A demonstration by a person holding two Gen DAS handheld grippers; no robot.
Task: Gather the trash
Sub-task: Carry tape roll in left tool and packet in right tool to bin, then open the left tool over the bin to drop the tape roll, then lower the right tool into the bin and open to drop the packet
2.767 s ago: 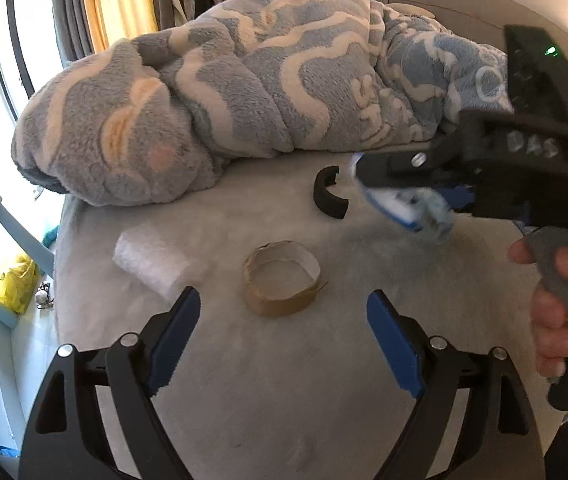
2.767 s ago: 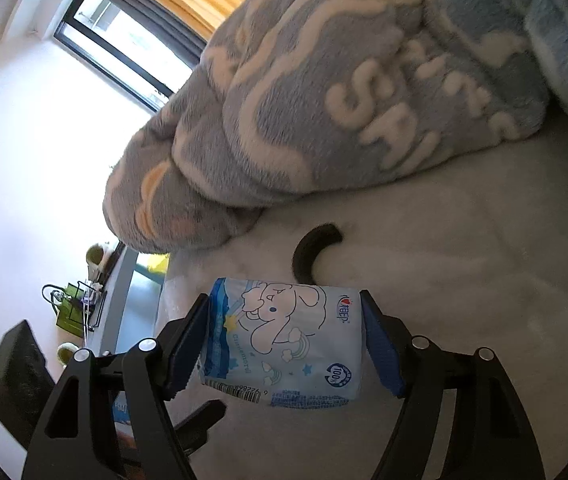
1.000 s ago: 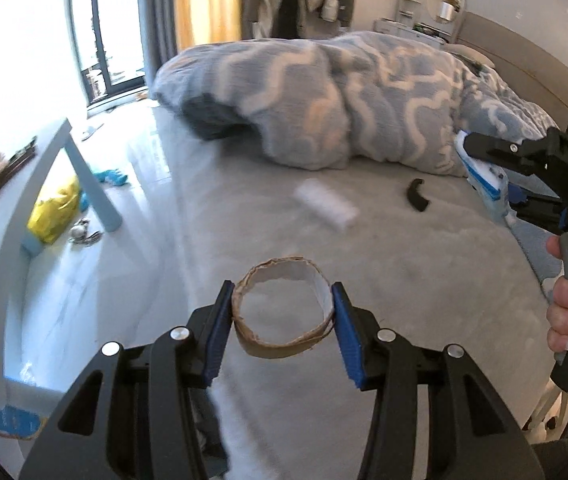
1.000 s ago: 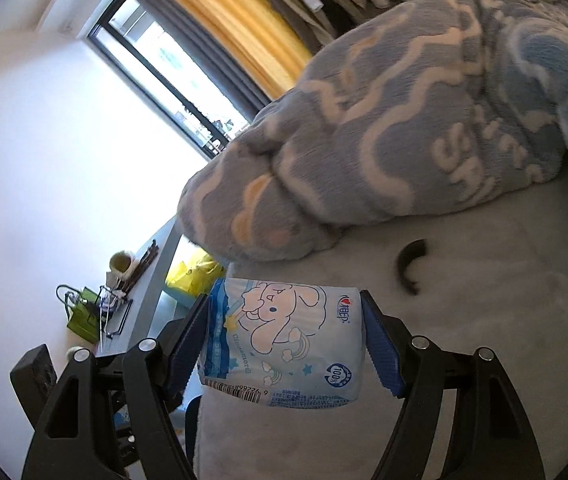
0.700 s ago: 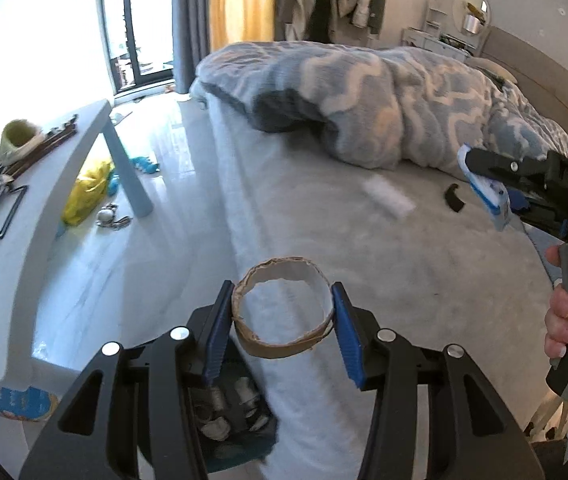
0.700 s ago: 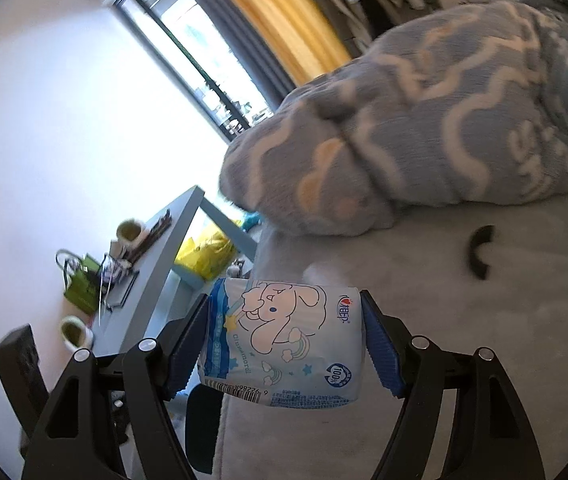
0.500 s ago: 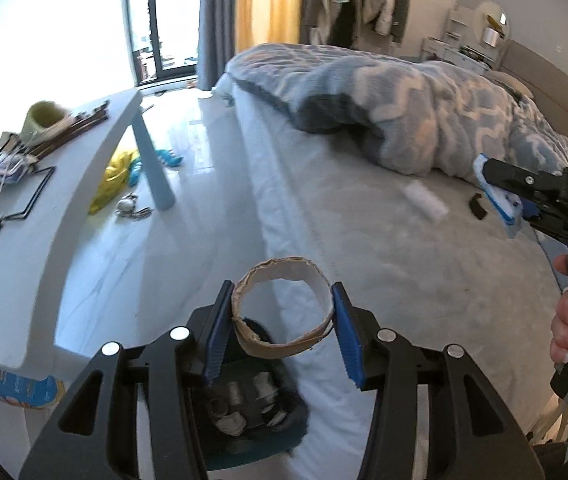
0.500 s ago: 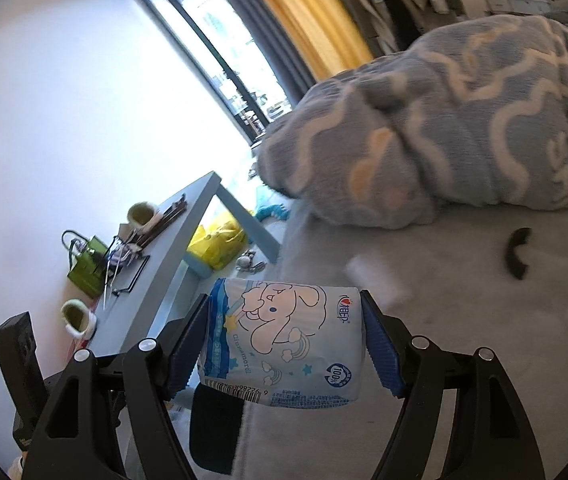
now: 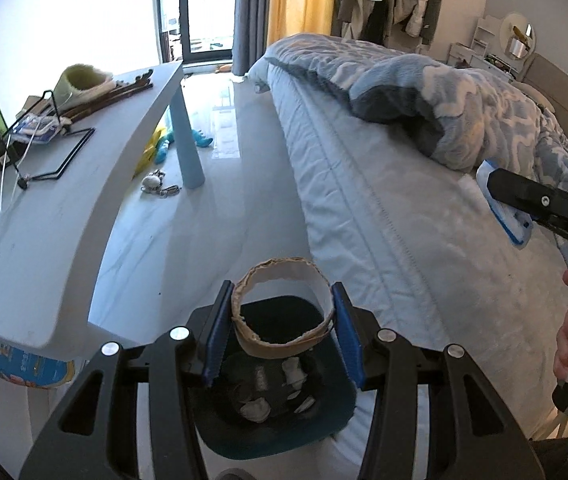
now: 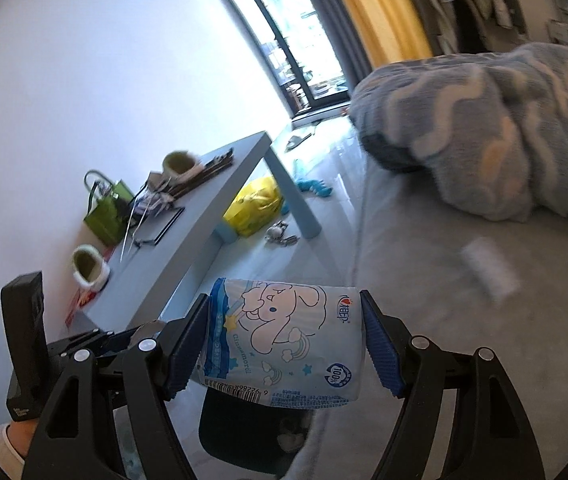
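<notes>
Both our tools have swung off the bed (image 9: 384, 208) toward its side edge since a moment ago. Our left tool (image 9: 282, 332) grips the cardboard ring (image 9: 282, 312) directly over the dark bin (image 9: 276, 432) on the floor beside the bed. Our right tool (image 10: 284, 344) clamps the blue wipes packet (image 10: 284, 340), with the bin's rim showing below it.

Brown cardboard ring (image 9: 282, 312), blue-white cartoon packet (image 10: 284, 344), dark teal bin (image 9: 276, 432), grey-blue wavy blanket (image 9: 464, 92)
</notes>
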